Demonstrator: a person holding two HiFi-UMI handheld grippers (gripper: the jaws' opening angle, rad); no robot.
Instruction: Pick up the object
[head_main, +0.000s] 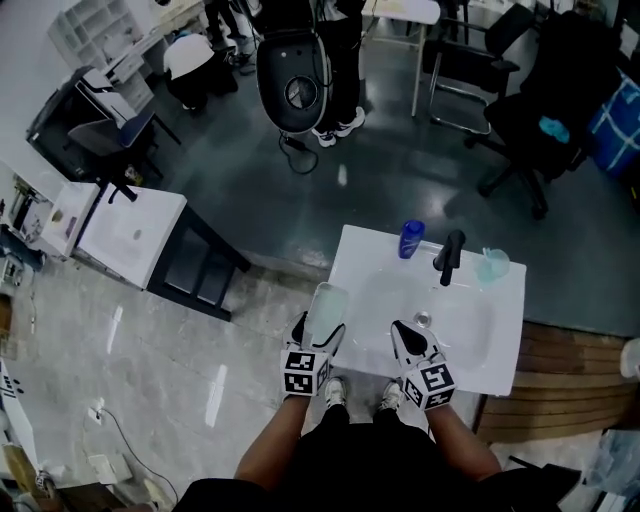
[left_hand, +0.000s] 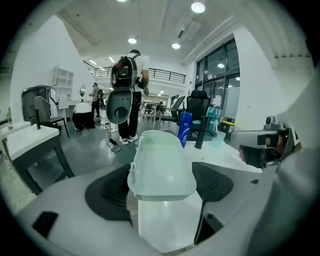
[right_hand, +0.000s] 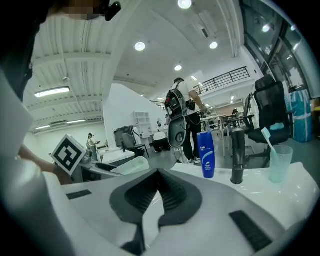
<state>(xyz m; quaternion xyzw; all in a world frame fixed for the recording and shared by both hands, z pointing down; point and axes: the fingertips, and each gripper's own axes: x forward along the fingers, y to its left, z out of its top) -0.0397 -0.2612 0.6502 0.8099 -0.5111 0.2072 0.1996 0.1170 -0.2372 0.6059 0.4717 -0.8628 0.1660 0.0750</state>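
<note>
one pale box (left_hand: 162, 159), clamped in left claw (left_hand: 162, 175)

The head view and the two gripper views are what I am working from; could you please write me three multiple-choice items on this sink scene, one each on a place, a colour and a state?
1. Where does the blue bottle stand?
A. On the floor
B. On the sink top, at its far edge
C. On a chair

2. What colour is the faucet?
A. Black
B. Gold
C. Red

3. How do the jaws of the right gripper stand?
A. Wide apart
B. Closed on a cup
C. Together, with nothing between them

Answers:
1 B, as the head view shows the bottle on the white top just left of the faucet.
2 A, as it shows dark in the head view and the right gripper view.
3 C, as the right gripper view shows the pads meeting with nothing between them.
</note>
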